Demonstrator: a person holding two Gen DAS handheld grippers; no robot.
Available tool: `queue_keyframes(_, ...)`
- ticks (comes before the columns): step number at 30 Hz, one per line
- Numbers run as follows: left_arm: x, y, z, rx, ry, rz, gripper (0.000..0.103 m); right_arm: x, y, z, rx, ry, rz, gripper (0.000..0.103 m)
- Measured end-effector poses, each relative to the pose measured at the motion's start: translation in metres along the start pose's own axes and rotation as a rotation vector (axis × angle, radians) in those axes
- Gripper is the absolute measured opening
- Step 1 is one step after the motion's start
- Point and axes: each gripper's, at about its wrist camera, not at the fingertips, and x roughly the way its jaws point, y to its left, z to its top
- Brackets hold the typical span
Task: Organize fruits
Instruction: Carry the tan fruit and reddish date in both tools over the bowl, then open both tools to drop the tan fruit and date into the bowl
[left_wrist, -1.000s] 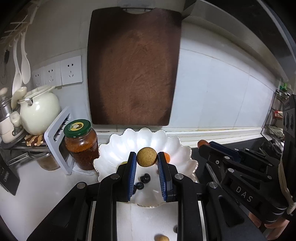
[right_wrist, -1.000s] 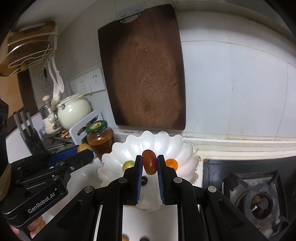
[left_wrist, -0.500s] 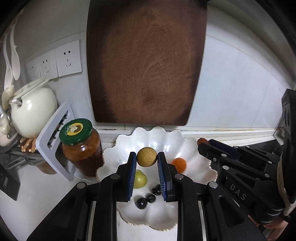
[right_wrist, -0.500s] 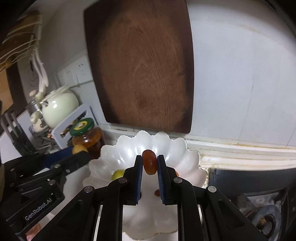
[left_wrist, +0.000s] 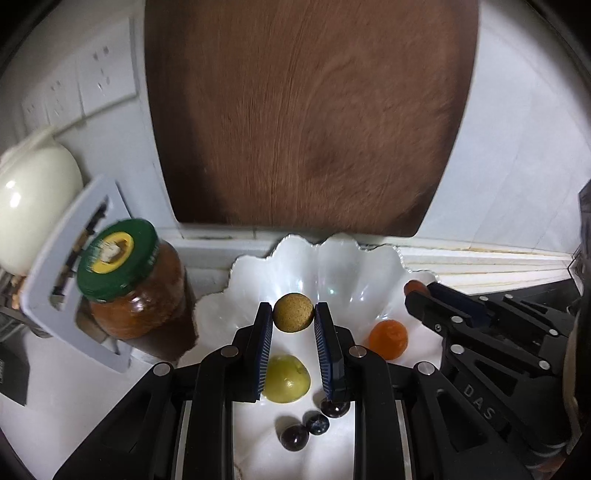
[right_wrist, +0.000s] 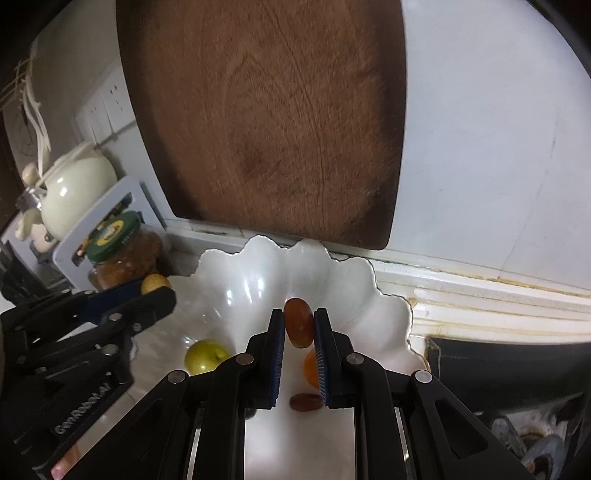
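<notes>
My left gripper (left_wrist: 293, 314) is shut on a round tan fruit (left_wrist: 293, 312), held above the white scalloped bowl (left_wrist: 325, 266). Inside the bowl lie a green fruit (left_wrist: 286, 380), an orange fruit (left_wrist: 388, 338) and three small dark berries (left_wrist: 314, 424). My right gripper (right_wrist: 299, 325) is shut on a reddish-brown oblong fruit (right_wrist: 298, 326) over the same bowl (right_wrist: 258, 273). Below it I see the green fruit (right_wrist: 203, 356), part of the orange fruit (right_wrist: 310, 367) and a dark red fruit (right_wrist: 306, 402). Each gripper shows in the other's view, the right gripper (left_wrist: 417, 291) at the bowl's right and the left gripper (right_wrist: 155, 288) at its left.
A big brown cutting board (left_wrist: 310, 110) leans on the tiled wall right behind the bowl. A green-lidded jar (left_wrist: 129, 280), a grey rack (left_wrist: 74, 280) and a cream teapot (left_wrist: 33, 214) stand at the left. A black stove (right_wrist: 517, 387) lies to the right.
Both grippers have moved forward and down over the bowl, each keeping its fruit. The bowl and the cutting board now look much larger and nearer.
</notes>
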Motion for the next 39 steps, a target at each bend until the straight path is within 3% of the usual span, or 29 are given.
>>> queue_keyframes(12,0.036,-0.006,0.002,-0.001,0.092,0.005,0.024,0.034,-0.007,0.007,-0.006,0.076,-0.008,0.018)
queue_keyframes(14,0.038,-0.007,0.003,-0.001,0.093,0.022,0.032,0.036,-0.009,0.008,0.001,0.083,-0.012,0.019)
queue_keyframes(16,0.038,-0.006,0.004,-0.005,0.093,0.032,0.037,0.037,-0.011,0.008,0.008,0.086,-0.020,0.028)
queue_keyframes(19,0.037,-0.004,0.003,-0.012,0.096,0.046,0.040,0.036,-0.014,0.007,0.007,0.083,-0.037,0.031)
queue_keyframes(29,0.012,-0.002,-0.003,0.013,0.058,0.122,0.055,0.021,-0.013,0.004,-0.010,0.064,-0.052,0.031)
queue_keyframes(33,-0.007,0.001,-0.005,0.010,0.019,0.147,0.060,0.005,-0.012,0.002,-0.013,0.040,-0.055,0.039)
queue_keyframes(39,-0.034,0.002,-0.009,0.009,-0.018,0.149,0.067,-0.022,-0.008,-0.003,-0.023,0.001,-0.051,0.041)
